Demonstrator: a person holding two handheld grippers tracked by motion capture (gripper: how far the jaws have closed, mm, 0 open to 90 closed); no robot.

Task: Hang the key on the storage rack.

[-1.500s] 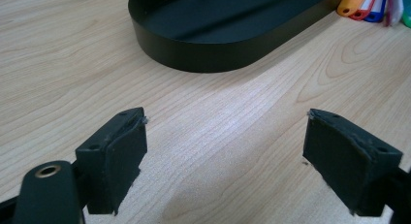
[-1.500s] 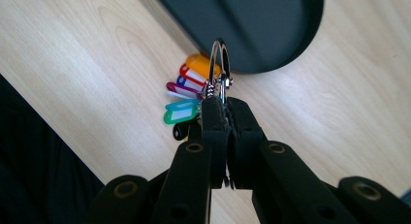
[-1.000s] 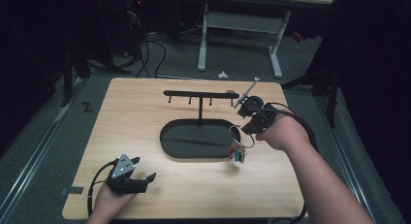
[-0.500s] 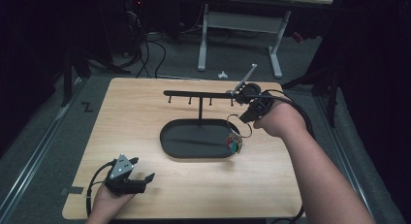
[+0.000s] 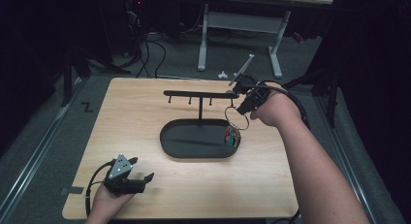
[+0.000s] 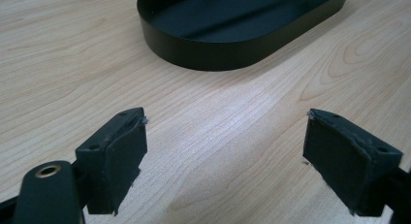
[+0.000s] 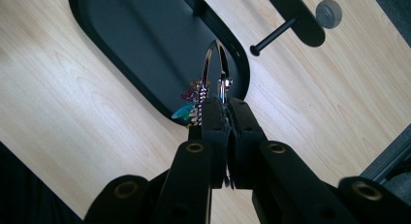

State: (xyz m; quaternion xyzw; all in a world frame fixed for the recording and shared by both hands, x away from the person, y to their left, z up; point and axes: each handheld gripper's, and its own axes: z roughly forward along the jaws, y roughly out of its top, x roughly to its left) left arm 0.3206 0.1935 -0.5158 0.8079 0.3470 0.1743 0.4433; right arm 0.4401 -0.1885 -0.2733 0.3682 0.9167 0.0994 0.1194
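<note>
In the high view we find the right gripper (image 5: 241, 107) raised beside the end of the black stand's bar (image 5: 198, 94), a ring of coloured charms (image 5: 233, 129) hanging from it over the right end of the oval tray (image 5: 169, 141). The left gripper (image 5: 140, 178) rests on the wooden surface (image 5: 271, 175) near its front edge.

In the left gripper view we note its jaws released, wide apart over bare wood.

In the right gripper view we record the jaws clenched on the ring (image 7: 215, 71), with the tray (image 7: 121, 44) beneath.
</note>
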